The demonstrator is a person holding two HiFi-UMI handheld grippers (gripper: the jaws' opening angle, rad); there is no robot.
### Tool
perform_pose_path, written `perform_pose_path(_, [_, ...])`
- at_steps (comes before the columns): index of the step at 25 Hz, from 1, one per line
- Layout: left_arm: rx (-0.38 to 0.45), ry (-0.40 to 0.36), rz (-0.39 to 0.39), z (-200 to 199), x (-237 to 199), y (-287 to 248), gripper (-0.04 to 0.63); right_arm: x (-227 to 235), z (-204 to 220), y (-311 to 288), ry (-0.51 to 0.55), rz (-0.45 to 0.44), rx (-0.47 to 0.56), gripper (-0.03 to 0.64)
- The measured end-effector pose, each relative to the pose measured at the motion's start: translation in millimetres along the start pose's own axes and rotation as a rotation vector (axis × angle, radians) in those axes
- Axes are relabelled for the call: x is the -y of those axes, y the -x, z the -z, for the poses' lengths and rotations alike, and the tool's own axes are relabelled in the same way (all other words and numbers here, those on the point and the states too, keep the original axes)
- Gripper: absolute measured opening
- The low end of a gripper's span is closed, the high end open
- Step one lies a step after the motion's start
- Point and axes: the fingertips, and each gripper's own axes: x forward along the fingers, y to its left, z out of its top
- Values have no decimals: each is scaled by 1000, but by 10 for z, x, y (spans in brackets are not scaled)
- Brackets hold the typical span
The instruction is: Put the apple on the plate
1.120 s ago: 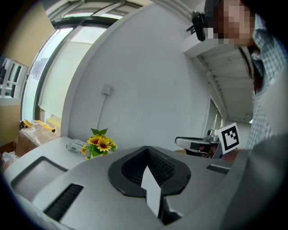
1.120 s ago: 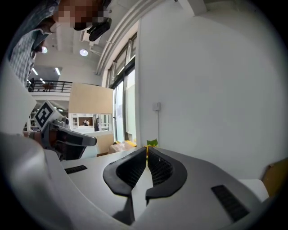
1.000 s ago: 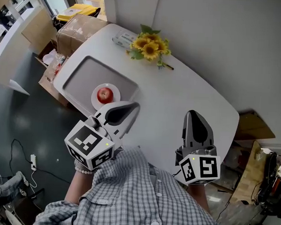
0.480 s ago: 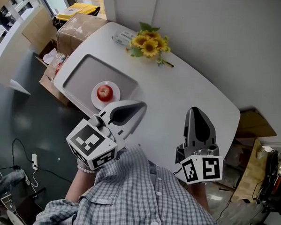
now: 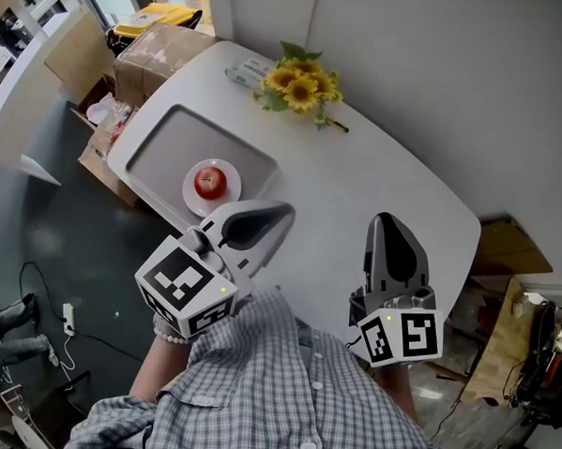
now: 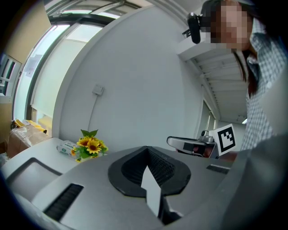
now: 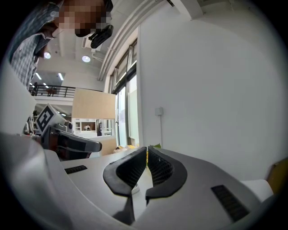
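The apple (image 5: 209, 179) has stayed put on the plate (image 5: 196, 202), left of centre, in the tray (image 5: 163, 139) on the table (image 5: 358, 181). Lower down, the left gripper (image 5: 282, 210) and right gripper (image 5: 383, 221) hover with jaws closed, holding nothing.

Print on packet (image 5: 242, 74) beside sunflowers (image 5: 299, 87): too small to read. Near edge of tray (image 5: 163, 138) partly hidden behind left gripper (image 5: 280, 211).
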Motion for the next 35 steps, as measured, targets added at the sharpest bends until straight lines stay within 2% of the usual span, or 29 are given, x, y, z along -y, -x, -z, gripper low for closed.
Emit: perform_pose_path(35, [0, 9, 7, 12, 11, -46, 9, 22, 91, -21, 14, 12, -49, 28])
